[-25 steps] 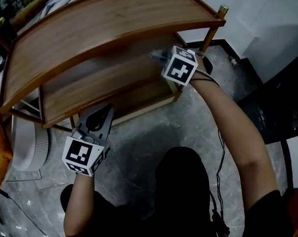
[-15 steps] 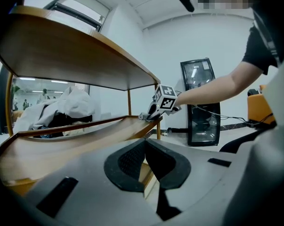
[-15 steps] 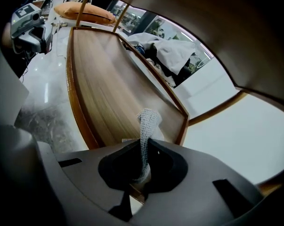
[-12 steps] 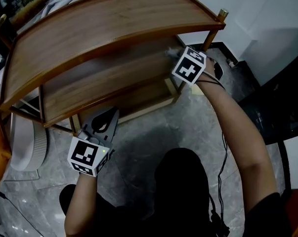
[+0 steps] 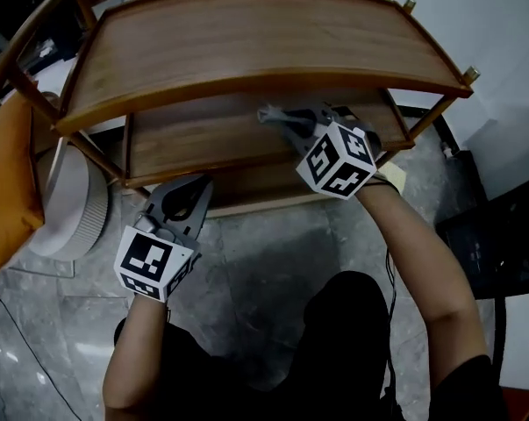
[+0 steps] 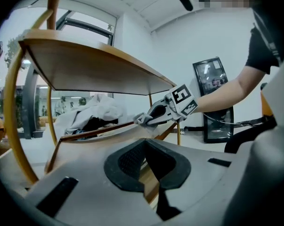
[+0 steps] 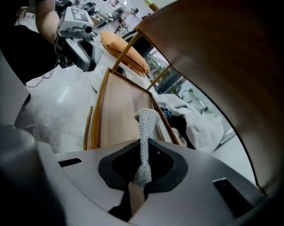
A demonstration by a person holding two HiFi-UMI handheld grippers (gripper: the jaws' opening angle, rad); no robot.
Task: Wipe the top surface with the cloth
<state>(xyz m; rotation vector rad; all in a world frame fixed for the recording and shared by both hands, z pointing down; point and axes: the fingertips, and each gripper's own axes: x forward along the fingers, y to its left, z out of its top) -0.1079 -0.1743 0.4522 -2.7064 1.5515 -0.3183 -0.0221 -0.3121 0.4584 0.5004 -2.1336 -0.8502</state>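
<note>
Wooden shelf unit on a grey stone floor [image 5: 273, 244], seen from above. The cloth [image 5: 268, 113] sits at the tips of the right gripper [image 5: 286, 123], below the curved top shelf [image 5: 246, 42] and above the middle shelf [image 5: 194, 139], toward that shelf's right end and near its front edge. Whether the cloth touches the middle shelf cannot be told; it does not rest on the top surface.

Right gripper view: the right gripper [image 7: 142, 167] is clenched on the cloth [image 7: 145, 124], which stands up from between the jaws as a narrow, twisted strip with a broader folded end. The cloth is light grey with a fine knitted texture.

Left gripper [image 5: 196, 186]: low, in front of the unit's front left corner, clear of the shelves. In its own view, the left gripper [image 6: 146, 159] has its jaws brought together with nothing between them; beyond them the cloth [image 6: 139, 119] shows as a small grey wad.

Surroundings: an orange cushion [image 5: 5, 182] left of the unit; a heap of white fabric [image 7: 203, 121] behind it.
</note>
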